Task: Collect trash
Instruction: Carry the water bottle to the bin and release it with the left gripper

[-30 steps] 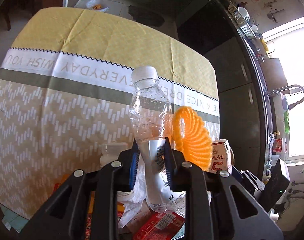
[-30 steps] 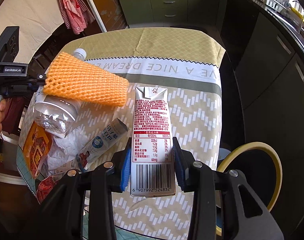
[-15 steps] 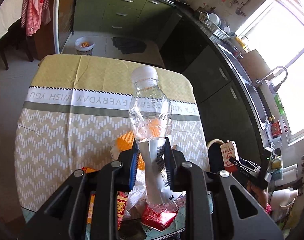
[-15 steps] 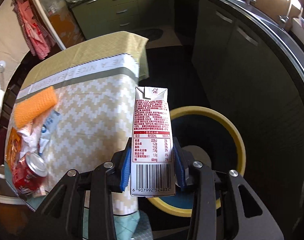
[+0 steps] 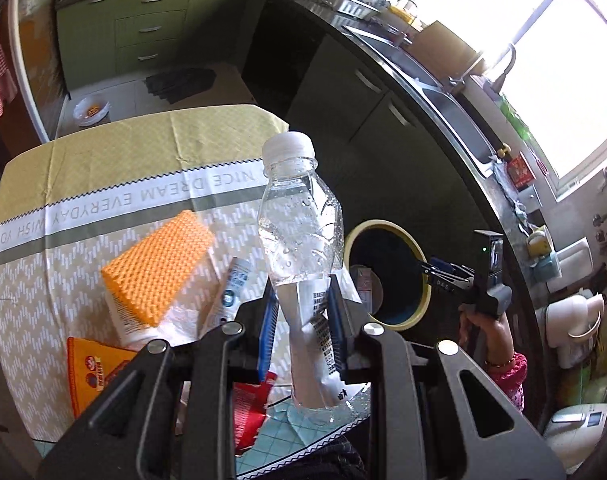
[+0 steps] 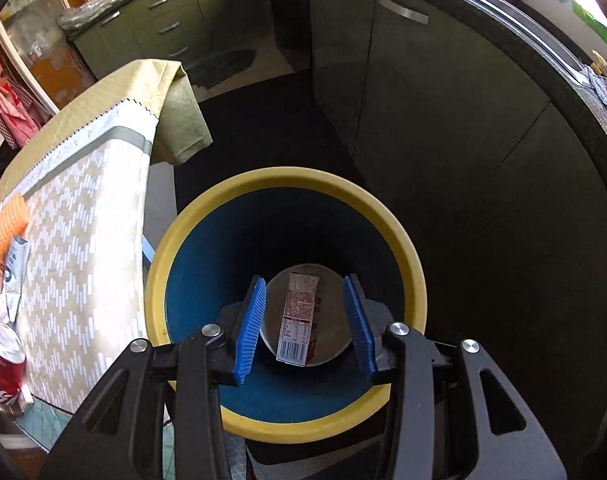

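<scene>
While my right gripper (image 6: 307, 324) hangs open over the bin (image 6: 403, 248), milk carton (image 6: 297, 316) lying inside, I'd carry the water bottle (image 5: 303, 240) clamped in my left gripper (image 5: 301, 320) squarely above the rim before letting go.

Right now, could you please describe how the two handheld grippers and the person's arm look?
Both the left gripper and right gripper have matte black angular frames with triangular cutouts, silver round bolts and ribbed blue finger pads. In the left view, the right unit shows a grey handle, a green light, and a pink sleeve with a thin bracelet.
</scene>
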The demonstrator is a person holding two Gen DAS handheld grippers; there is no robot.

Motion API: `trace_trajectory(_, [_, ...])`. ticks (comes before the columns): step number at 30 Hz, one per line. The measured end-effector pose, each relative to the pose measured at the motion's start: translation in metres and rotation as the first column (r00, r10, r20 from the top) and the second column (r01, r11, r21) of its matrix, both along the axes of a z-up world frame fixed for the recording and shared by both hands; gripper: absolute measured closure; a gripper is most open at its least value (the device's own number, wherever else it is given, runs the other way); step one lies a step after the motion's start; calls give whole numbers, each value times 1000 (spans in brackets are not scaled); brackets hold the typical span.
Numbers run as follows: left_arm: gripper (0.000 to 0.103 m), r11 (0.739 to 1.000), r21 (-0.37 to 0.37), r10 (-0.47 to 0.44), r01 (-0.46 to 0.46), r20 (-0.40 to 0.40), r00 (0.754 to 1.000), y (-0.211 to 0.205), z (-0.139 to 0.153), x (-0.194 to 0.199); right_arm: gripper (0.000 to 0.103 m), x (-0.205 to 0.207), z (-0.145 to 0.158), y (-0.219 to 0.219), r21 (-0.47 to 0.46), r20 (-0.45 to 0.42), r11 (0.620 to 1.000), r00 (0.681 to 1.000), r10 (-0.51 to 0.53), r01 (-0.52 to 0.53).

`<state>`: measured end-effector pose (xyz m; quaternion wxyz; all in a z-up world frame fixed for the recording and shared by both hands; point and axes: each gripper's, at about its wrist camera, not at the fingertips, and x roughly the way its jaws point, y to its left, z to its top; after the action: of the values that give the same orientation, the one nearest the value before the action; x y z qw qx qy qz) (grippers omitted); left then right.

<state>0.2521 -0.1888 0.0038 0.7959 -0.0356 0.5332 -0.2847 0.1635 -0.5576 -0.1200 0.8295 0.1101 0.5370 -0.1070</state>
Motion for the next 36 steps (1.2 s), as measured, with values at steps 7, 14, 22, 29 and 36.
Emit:
trace_trajectory(7, [80, 986, 35, -165, 166, -29, 986, -101, -22, -10, 57, -75, 34, -7, -19, 108, 999, 994, -27, 29])
trace_trajectory(14, [80, 955, 100, -271, 279, -89, 958, -210, -73, -10, 57, -145, 38, -25, -20, 135, 996, 987, -85, 88])
trace_trajectory(22, [79, 927, 198, -296, 317, -132, 946, -291, -136, -7, 57, -187, 31, -38, -6, 133, 989, 980, -145, 147])
trace_trajectory(29, [75, 931, 176, -301, 319, -123, 946, -277, -118, -3, 57, -173, 30, -29, -4, 138, 994, 985, -103, 105])
trace_trajectory(36, [66, 941, 161, -294, 296, -39, 955, -171, -32, -14, 54, -132, 41, 28, -4, 157, 997, 985, 73, -73])
